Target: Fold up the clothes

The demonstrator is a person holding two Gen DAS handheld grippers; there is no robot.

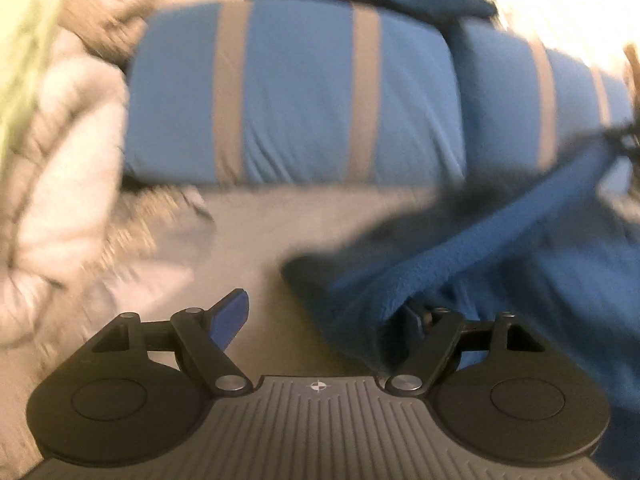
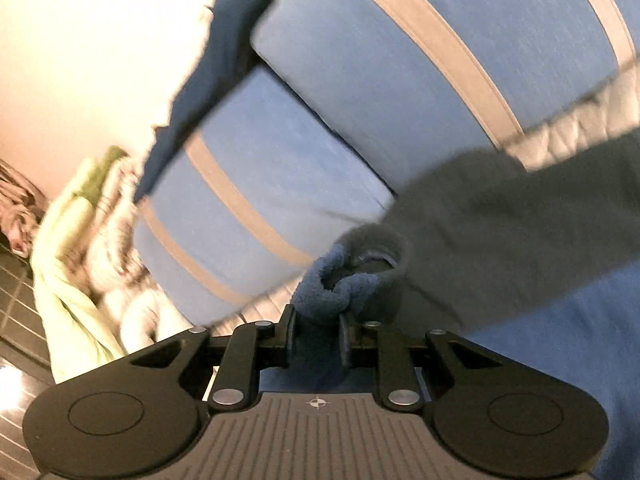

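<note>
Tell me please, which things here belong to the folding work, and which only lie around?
Part of the job:
- blue fleece garment, pinched in the right gripper
- left gripper, fingers apart beside the fleece

Just lying about:
- blue striped pillows
- pale quilted jacket
- light green cloth

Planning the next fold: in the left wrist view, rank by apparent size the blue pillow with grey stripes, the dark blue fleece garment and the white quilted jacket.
1. Blue pillow with grey stripes, largest.
2. Dark blue fleece garment and white quilted jacket: unsure. Both run off the frame, and the fleece lies nearest the camera.
</note>
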